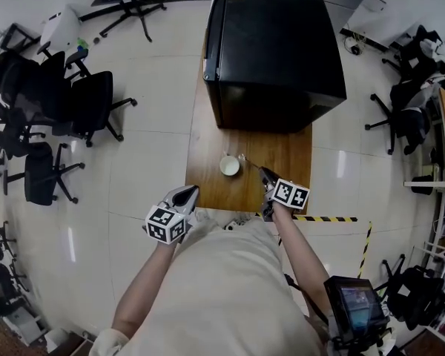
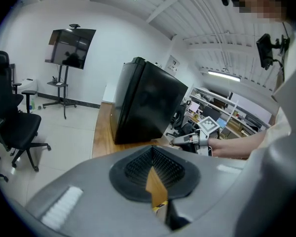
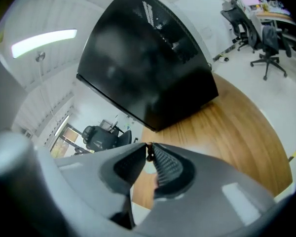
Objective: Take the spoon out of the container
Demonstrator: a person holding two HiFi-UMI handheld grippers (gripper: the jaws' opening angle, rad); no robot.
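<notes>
Wooden surface (image 1: pixel 285 162) with a black cabinet (image 1: pixel 274 50) at its far edge, white container (image 1: pixel 230 165) near the middle, your right gripper (image 1: pixel 265 175) closed on the spoon (image 1: pixel 251 162) handle, spoon tip just beside the container's right rim, your left gripper (image 1: pixel 190 193) over the near left corner, jaws together, holding nothing.

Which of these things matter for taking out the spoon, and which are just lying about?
For the job: spoon; white cup; right gripper, shut on the spoon.
Just about: black mini fridge; office chairs; left gripper, holding nothing.
</notes>
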